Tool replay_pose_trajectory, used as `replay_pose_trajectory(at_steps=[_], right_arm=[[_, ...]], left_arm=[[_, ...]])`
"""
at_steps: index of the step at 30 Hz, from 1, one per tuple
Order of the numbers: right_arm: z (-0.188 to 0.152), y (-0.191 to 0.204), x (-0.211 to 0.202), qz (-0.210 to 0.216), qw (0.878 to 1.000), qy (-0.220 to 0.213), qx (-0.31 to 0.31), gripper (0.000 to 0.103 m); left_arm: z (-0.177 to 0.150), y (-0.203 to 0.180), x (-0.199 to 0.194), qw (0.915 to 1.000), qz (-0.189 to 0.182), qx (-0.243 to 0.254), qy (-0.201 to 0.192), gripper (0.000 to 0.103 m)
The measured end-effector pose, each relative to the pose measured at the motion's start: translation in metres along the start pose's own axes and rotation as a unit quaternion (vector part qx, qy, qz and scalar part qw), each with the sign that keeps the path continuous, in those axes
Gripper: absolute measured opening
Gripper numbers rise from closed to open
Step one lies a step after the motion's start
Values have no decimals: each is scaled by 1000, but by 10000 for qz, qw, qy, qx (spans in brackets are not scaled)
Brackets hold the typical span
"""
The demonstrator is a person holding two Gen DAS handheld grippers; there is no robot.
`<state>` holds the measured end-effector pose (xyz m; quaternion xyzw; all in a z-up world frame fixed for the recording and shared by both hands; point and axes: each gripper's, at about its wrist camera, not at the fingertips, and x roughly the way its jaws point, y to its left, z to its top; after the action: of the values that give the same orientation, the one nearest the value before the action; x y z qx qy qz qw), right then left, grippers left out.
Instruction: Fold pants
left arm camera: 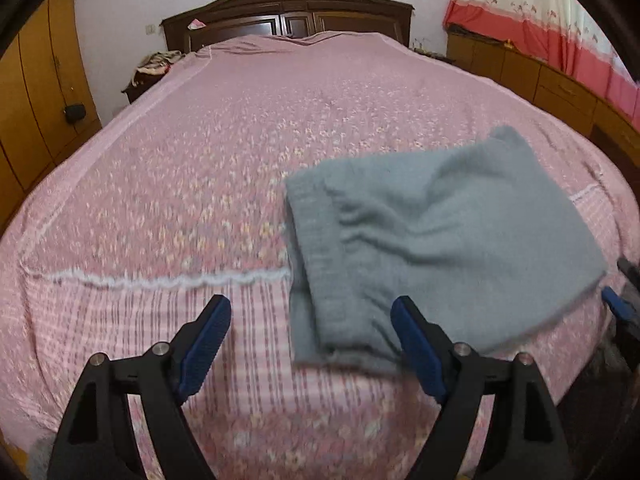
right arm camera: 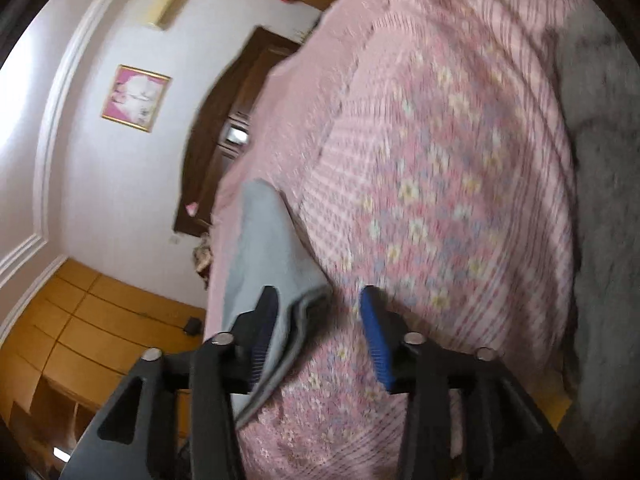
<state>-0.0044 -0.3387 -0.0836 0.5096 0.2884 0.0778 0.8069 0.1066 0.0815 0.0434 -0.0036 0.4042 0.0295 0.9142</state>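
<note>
The pants [left arm camera: 440, 236], grey and folded into a compact bundle, lie on the pink flowered bedspread [left arm camera: 200, 184] near the foot of the bed, toward its right side. The left wrist view looks level along the bed to the dark wooden headboard [left arm camera: 288, 12] and shows the whole bundle; the left hand-held gripper [left arm camera: 310, 340] hangs above the bedspread with its jaws spread wide and nothing between them, its right finger in front of the bundle's near edge. At the right edge of that view a blue fingertip of the right hand-held gripper [left arm camera: 616, 304] appears just beside the pants' corner. The right wrist view is rolled sideways and blurred, and it alone shows a framed picture [right arm camera: 136, 98] on the wall. There the right hand-held gripper [right arm camera: 320, 312] is also spread apart, its left finger overlapping the pants' layered edge [right arm camera: 276, 264] without clamping it.
</note>
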Motion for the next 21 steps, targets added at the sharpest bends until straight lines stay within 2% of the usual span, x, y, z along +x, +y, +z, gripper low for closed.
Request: replay_pose_trajectory(at_steps=[2,4,6,10,14,19,21], right_arm=[[8,-16,-16,105,9999,-10,117,57],[18,-18,-9,325,9991,65,252,59],[22,-16,0,476,9986,206,106,63],[20,-5,38,558,9962,603,-295,63],[17,-1,48,566,9966,411,-444,63],[10,7,55,908,9935,563,-395,63],[8,10,62,892,9935,558,-438,63]], left_arm=[[-4,6,-5,9999,-89,-142,-17,86],[-8,13,-10,9995,-143,-264,5,86],[-10,17,-12,9992,-176,-348,30,86],[-11,16,-12,9993,-165,-343,64,86],[-9,16,-12,9993,-166,-336,69,86],[-16,14,-7,9985,-256,-463,155,86],[-18,11,-6,9984,-256,-486,163,86]])
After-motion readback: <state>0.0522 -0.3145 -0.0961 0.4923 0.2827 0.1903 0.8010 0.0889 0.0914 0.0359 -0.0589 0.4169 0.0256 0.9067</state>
